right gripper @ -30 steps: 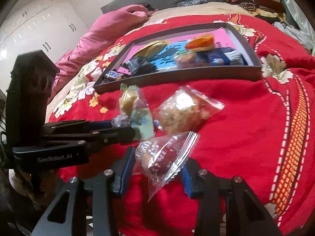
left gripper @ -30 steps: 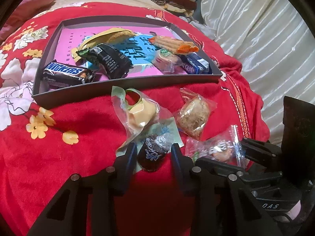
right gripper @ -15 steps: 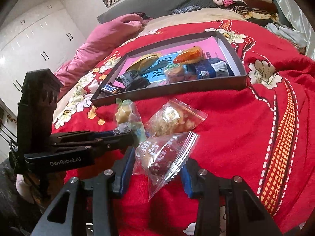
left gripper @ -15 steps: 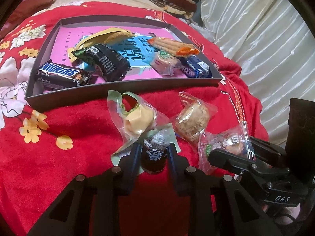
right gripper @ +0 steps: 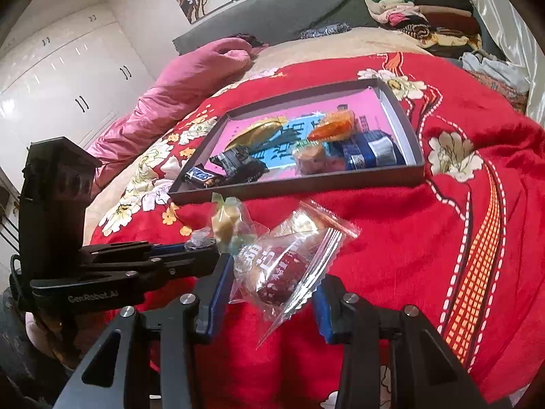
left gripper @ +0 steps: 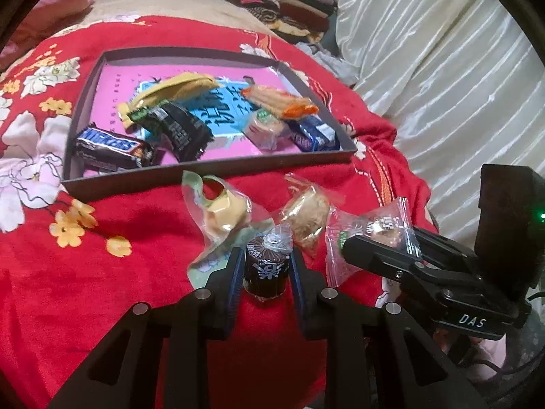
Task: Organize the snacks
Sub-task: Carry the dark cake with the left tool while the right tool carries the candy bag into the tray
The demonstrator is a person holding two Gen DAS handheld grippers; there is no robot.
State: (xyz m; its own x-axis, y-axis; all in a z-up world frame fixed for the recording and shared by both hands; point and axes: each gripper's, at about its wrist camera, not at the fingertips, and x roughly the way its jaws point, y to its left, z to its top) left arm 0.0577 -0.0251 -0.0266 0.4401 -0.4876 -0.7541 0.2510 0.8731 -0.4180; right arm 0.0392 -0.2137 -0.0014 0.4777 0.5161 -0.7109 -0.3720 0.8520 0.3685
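My left gripper [left gripper: 266, 266] is shut on a small dark brown wrapped candy [left gripper: 265, 270] and holds it above the red blanket. My right gripper [right gripper: 274, 293] is shut on a clear packet with a dark red snack [right gripper: 282, 277]; it also shows in the left wrist view [left gripper: 371, 235]. A grey tray [left gripper: 204, 179] with a pink and blue liner holds a Snickers bar [left gripper: 112, 148], a black packet [left gripper: 178, 129], a yellow snack [left gripper: 177, 88], an orange snack [left gripper: 279, 100] and a blue packet [left gripper: 315, 133]. A pale yellow snack packet [left gripper: 224, 211] and a brown cookie packet [left gripper: 310, 214] lie on the blanket before the tray.
The red floral blanket [left gripper: 85, 272] covers a bed. A pink quilt [right gripper: 184, 81] lies at the far left, folded clothes [right gripper: 422, 10] at the far right, white curtain [left gripper: 442, 85] to the right, white wardrobes [right gripper: 61, 78] to the left.
Both grippers have risen from the blanket with their snacks. The left gripper's jaws have closed in on the dark candy. The tray now looks farther off.
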